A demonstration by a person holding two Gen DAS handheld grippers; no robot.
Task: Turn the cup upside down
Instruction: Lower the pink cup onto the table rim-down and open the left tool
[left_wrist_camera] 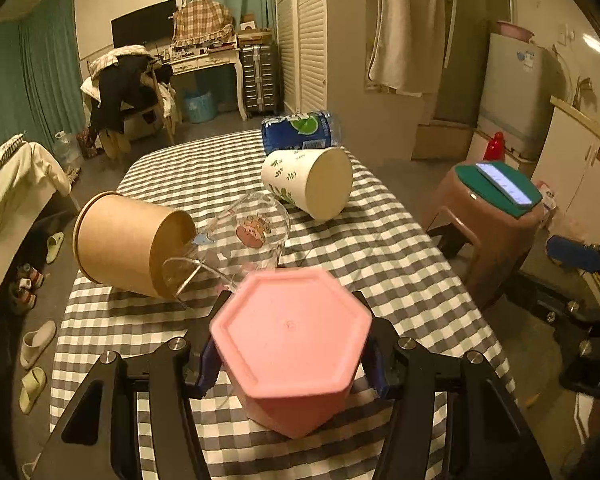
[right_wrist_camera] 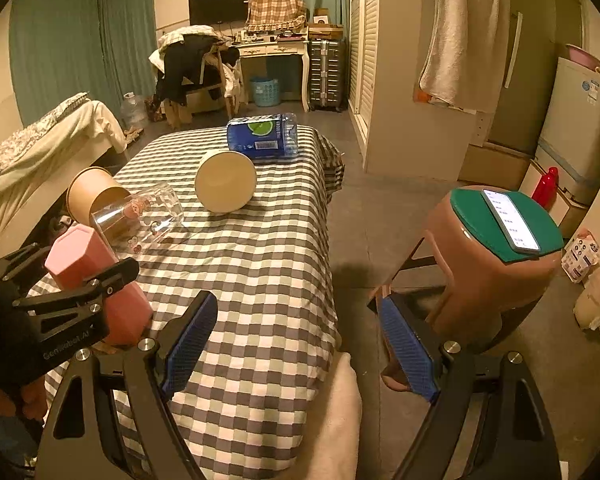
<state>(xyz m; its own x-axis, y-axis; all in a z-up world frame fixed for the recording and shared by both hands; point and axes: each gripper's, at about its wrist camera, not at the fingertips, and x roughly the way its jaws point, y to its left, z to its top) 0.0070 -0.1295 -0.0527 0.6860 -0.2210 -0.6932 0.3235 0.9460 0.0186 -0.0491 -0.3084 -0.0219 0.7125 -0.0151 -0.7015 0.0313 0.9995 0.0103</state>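
left tongs (left_wrist_camera: 290, 364) clamp a smooth pink hexagonal cup (left_wrist_camera: 290, 344), base up; right tongs (right_wrist_camera: 300, 344) gape, ribbed blue pads bare.

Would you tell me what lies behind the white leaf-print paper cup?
Behind the white paper cup lies a blue bottle on its side on the checked tablecloth; the cup hides the bottle's lower edge.

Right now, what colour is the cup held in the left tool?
Pink, the hexagonal cup shows best in the left wrist view.
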